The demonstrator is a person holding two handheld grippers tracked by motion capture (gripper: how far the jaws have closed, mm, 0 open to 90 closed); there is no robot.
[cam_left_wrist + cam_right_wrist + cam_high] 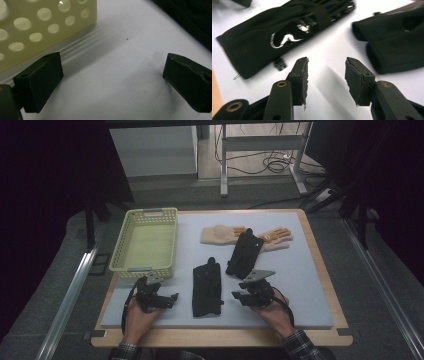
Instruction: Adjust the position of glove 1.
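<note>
Two black gloves lie on the white mat: one lengthwise near the front, the other angled behind it, its fingers over a pair of tan gloves. My right gripper hovers just right of the near black glove, open, with bare mat between its fingertips. The far black glove lies to the right in the right gripper view. My left gripper stands wide open over bare mat, between the yellow basket and the near glove.
The yellow perforated basket stands empty at the mat's back left. The white mat covers a wooden table, whose edge runs along the front. Table legs and cables sit on the floor behind.
</note>
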